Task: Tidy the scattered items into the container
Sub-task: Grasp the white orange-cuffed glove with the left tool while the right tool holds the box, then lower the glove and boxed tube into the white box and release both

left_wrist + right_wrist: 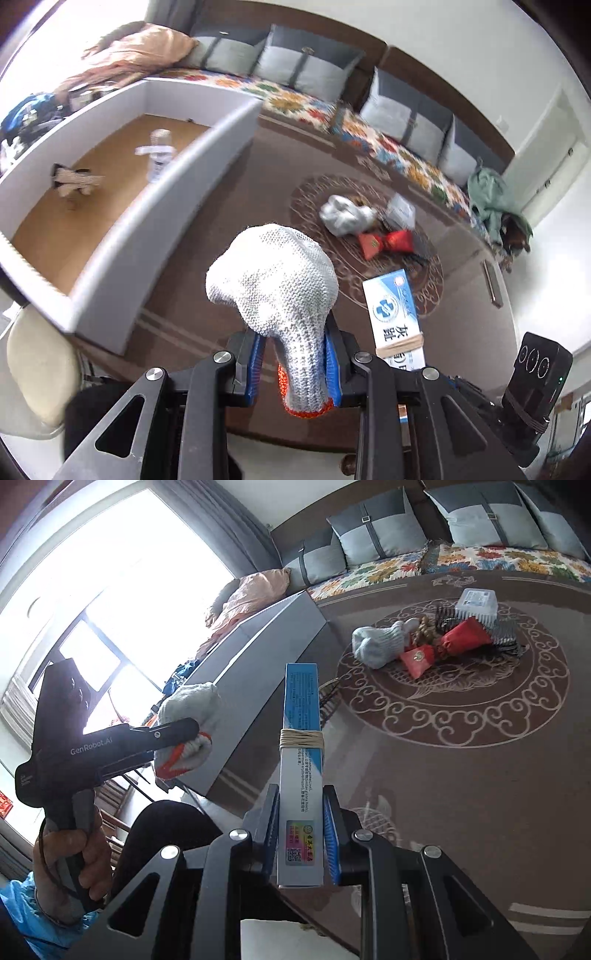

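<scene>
My left gripper (295, 363) is shut on a white knitted glove (275, 280) with an orange cuff, held above the brown table right of the white box container (155, 229). The container holds a small bottle (159, 155) and a tan toy (74, 181). My right gripper (300, 834) is shut on a long blue and white carton (301, 753) bound with a rubber band; the carton also shows in the left wrist view (395, 314). The left gripper with its glove (188, 709) appears at the left of the right wrist view, beside the container (266, 672).
On the table's round ornament lie another white glove (376, 644), a red pouch (443, 646), a clear plastic box (476, 603), a dark comb (504, 633) and a rope knot (424, 629). A sofa with grey cushions (306, 62) runs behind. A chair (40, 373) stands at the left.
</scene>
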The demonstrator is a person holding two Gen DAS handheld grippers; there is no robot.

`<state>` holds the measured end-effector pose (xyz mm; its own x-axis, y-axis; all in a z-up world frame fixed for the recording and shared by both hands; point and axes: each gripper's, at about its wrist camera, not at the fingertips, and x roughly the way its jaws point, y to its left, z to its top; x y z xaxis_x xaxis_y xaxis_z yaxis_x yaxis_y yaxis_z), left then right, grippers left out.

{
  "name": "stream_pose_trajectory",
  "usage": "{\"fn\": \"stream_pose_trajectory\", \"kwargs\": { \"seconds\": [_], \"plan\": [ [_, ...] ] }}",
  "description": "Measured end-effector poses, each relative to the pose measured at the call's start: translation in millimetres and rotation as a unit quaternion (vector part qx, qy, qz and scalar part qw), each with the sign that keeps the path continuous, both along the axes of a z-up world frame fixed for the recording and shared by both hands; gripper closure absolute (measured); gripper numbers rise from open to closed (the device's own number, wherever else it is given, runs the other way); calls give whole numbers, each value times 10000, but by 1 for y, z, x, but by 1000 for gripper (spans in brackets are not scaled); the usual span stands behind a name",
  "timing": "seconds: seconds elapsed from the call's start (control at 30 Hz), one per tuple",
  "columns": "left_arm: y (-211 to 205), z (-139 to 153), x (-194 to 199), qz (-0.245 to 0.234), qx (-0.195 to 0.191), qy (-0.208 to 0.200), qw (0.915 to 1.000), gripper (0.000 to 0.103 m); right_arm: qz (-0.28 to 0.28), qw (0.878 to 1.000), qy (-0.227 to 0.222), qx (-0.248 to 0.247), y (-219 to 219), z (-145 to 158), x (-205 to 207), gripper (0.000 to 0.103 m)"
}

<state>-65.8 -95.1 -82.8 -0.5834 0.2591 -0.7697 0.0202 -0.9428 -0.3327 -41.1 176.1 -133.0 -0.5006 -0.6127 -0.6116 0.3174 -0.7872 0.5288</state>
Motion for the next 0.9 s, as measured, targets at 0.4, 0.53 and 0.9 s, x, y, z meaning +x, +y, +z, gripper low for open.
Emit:
{"fn": "stream_pose_trajectory", "kwargs": {
  "seconds": [0.4, 0.53, 0.9],
  "plan": [
    [-170, 27, -10, 1188, -96, 220, 9926, 75, 1075, 9919, 517, -433, -155, 77, -61, 81],
    [-192, 24, -28, 1222, -175, 160, 9922, 75, 1210, 9898, 573, -492, -208, 83, -96, 81],
    [-217, -2, -70, 1120, -253, -110, 9933, 75, 1061, 9941, 197, -57, -295, 43, -160, 81]
  ]
}}
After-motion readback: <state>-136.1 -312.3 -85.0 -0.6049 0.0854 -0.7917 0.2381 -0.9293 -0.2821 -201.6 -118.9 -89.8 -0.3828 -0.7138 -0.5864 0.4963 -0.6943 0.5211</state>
